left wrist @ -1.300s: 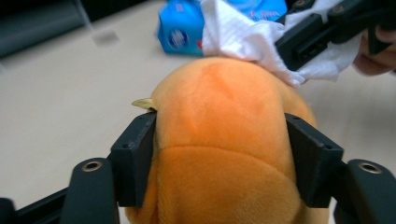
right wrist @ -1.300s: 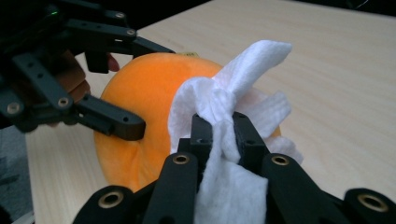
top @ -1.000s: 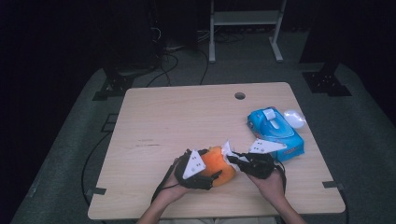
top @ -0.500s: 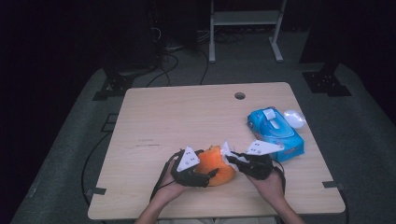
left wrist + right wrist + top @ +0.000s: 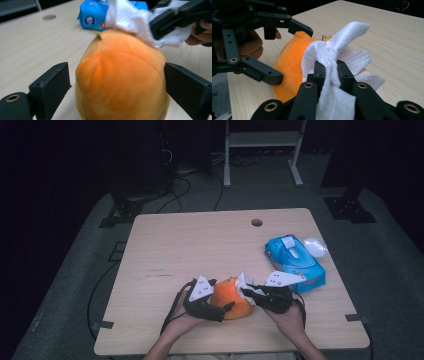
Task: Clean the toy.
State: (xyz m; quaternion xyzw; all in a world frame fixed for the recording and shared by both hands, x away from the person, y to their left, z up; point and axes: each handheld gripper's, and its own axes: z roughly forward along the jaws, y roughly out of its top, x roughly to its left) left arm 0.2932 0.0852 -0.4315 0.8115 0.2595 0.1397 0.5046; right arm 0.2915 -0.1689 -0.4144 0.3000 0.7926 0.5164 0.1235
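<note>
An orange plush toy (image 5: 230, 299) lies near the table's front edge. My left gripper (image 5: 224, 295) has it between its jaws from the left. In the left gripper view the plush (image 5: 120, 82) sits between the two black jaws of the left gripper (image 5: 116, 87). A small gap shows at one jaw, and the jaws have just been opening. My right gripper (image 5: 246, 290) is shut on a white wipe (image 5: 243, 282). It holds the wipe (image 5: 329, 50) against the plush (image 5: 289, 62), pinched in the right gripper (image 5: 330, 67). The wipe (image 5: 130, 20) lies on the toy's top.
A blue pack of wipes (image 5: 295, 262) lies at the right of the wooden table (image 5: 200, 245), with a small white object (image 5: 315, 246) beside it. A cable hole (image 5: 256, 222) is near the far edge. The pack (image 5: 92, 17) lies behind the plush.
The left gripper has edged a little to the left beside the plush. The right gripper and its wipe have stayed on the toy.
</note>
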